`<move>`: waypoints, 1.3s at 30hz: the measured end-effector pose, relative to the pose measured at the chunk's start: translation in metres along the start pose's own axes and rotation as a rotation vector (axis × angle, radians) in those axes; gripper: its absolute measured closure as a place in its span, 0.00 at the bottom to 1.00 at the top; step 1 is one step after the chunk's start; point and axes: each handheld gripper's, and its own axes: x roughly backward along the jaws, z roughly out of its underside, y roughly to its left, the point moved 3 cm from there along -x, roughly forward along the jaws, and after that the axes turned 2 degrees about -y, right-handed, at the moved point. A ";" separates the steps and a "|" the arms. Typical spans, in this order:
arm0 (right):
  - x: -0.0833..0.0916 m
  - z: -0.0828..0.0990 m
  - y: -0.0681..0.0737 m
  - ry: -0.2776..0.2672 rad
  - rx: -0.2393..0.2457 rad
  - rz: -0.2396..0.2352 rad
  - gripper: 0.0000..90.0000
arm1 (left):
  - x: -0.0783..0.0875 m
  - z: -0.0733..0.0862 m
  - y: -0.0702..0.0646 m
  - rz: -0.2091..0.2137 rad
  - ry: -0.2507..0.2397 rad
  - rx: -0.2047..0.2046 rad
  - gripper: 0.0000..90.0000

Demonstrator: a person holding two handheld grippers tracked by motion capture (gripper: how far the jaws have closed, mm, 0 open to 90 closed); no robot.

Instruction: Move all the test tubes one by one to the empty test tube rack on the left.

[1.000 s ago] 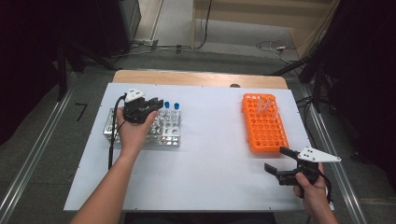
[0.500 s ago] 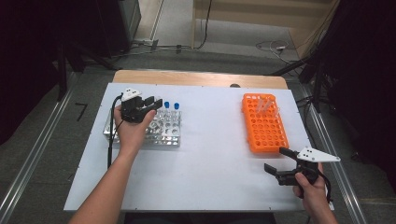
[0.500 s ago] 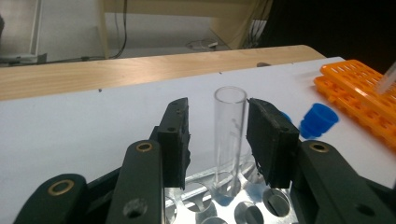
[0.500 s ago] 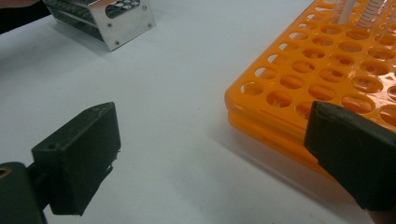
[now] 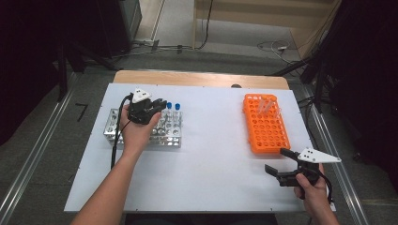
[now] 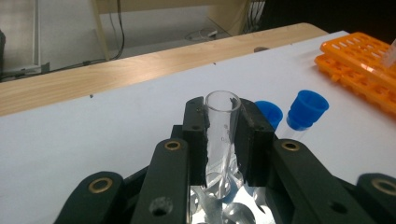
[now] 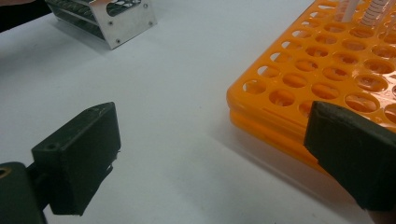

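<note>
At the left, our left tongs (image 6: 223, 140) pinch a clear uncapped tube (image 6: 221, 122) standing in the metal rack (image 5: 112, 125), beside two blue-capped tubes (image 6: 306, 109). We judge the pick-up just begun; next calls for a straight lift toward the orange rack (image 5: 265, 126). Our right tongs (image 5: 280, 164) wait spread over the desk (image 5: 211, 154).

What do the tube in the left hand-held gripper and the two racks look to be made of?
Tube: clear glass or plastic; see-through with faint printed marks, uncapped.
Left rack: bare metal, likely aluminium; silvery, reflective, with screws at the end plate.
Right rack: orange moulded plastic, evenly coloured with a slight sheen.
</note>
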 end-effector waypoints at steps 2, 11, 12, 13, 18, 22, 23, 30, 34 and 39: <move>0.000 0.000 0.000 0.000 -0.002 -0.001 0.03 | 0.001 0.001 -0.001 -0.004 0.003 -0.009 0.84; 0.000 0.000 0.001 0.001 -0.001 -0.001 0.03 | 0.006 0.004 0.002 0.032 -0.004 0.048 0.72; -0.001 0.000 0.001 0.001 0.000 -0.001 0.03 | 0.009 0.004 0.001 0.032 -0.012 0.054 0.69; -0.001 0.000 0.001 0.000 0.001 0.000 0.03 | 0.011 0.003 0.001 0.040 -0.020 0.056 0.65; 0.000 -0.001 0.000 -0.006 0.004 0.012 0.03 | 0.028 0.004 -0.005 0.088 -0.077 0.067 0.49; 0.002 -0.004 -0.002 -0.024 -0.002 0.012 0.03 | 0.042 0.009 -0.012 0.122 -0.092 0.064 0.32; 0.002 -0.005 -0.003 -0.030 -0.001 0.012 0.03 | 0.046 0.011 -0.013 0.131 -0.094 0.063 0.28; 0.001 -0.012 -0.007 -0.041 -0.006 0.034 0.03 | 0.073 0.020 -0.029 0.190 -0.107 0.052 0.01; -0.002 -0.017 -0.011 -0.049 -0.014 0.049 0.03 | 0.088 0.024 -0.036 0.209 -0.134 0.050 0.00; -0.004 -0.022 -0.018 -0.058 -0.036 0.069 0.04 | 0.104 0.035 -0.044 0.222 -0.147 0.048 0.00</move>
